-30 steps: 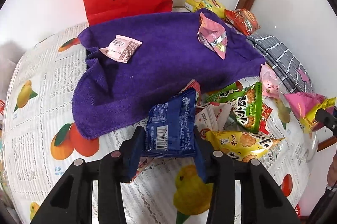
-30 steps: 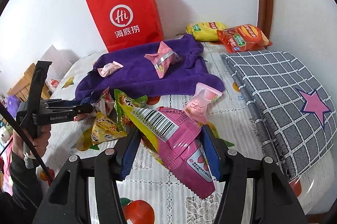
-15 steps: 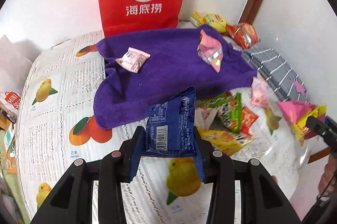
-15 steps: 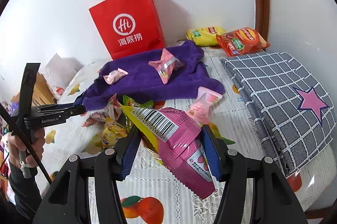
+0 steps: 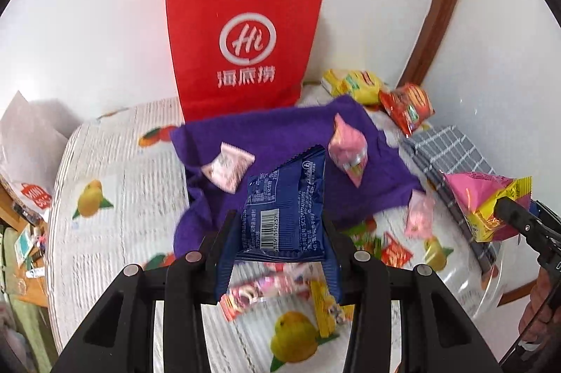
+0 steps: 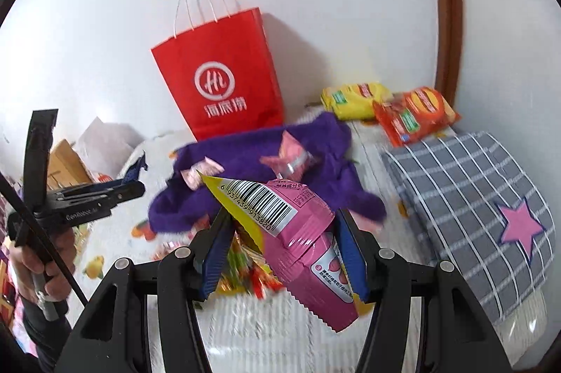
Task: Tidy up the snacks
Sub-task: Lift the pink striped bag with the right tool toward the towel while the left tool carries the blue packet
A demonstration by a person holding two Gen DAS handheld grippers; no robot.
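My left gripper (image 5: 278,232) is shut on a dark blue snack packet (image 5: 285,208), held in the air above the table. My right gripper (image 6: 284,232) is shut on a pink and yellow snack bag (image 6: 298,229) with a barcode, also lifted. Behind both stands a red paper bag (image 5: 242,47) with white handles, upright against the wall. In front of it lies a purple towel (image 5: 280,134) with two pink packets (image 5: 228,168) on it. Loose snacks (image 5: 392,250) lie on the fruit-print tablecloth (image 5: 122,197) below the grippers.
A yellow packet (image 6: 354,99) and an orange-red packet (image 6: 417,113) lie at the back right by the wall. A grey checked cushion (image 6: 473,197) with a pink star fills the right side. A person's hand (image 6: 42,260) holds the left gripper at the left edge.
Both grippers have risen with their packets, so the table and snack pile look further away. The red bag's handles and top edge have come into the left wrist view.
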